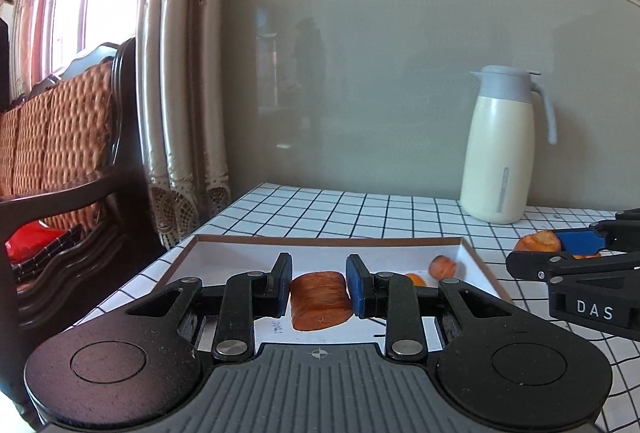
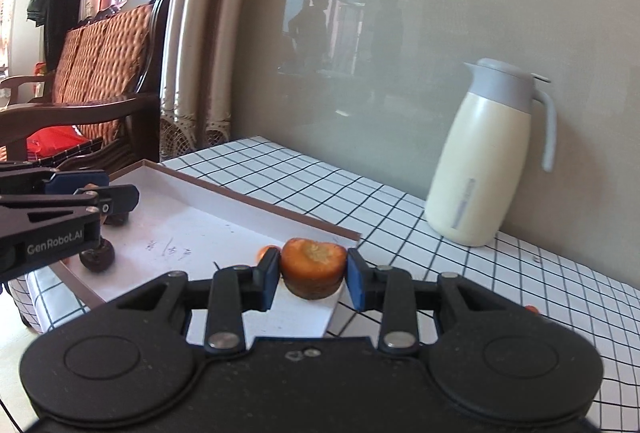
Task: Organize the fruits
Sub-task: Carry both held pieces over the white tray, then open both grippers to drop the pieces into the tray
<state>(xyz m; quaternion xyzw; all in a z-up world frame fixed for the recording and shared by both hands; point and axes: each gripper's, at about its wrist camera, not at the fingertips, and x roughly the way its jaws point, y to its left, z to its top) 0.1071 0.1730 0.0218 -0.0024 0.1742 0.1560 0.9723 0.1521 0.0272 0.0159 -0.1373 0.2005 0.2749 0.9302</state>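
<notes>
My left gripper (image 1: 318,287) is shut on a large orange fruit piece (image 1: 319,300) and holds it over the white tray (image 1: 224,253). Two smaller orange pieces (image 1: 442,267) lie at the tray's right end. My right gripper (image 2: 313,279) is shut on a round orange fruit (image 2: 313,267) above the tray's near corner (image 2: 344,233). This gripper also shows at the right edge of the left wrist view (image 1: 560,247) with the fruit (image 1: 538,241). Dark round fruits (image 2: 98,257) lie in the tray under the left gripper (image 2: 104,193).
A cream thermos jug (image 1: 500,149) stands on the checked tablecloth (image 1: 360,209) against the grey wall, right of the tray. A wooden sofa (image 1: 60,137) and curtains stand past the table's left edge. A small orange bit (image 2: 531,309) lies on the cloth at right.
</notes>
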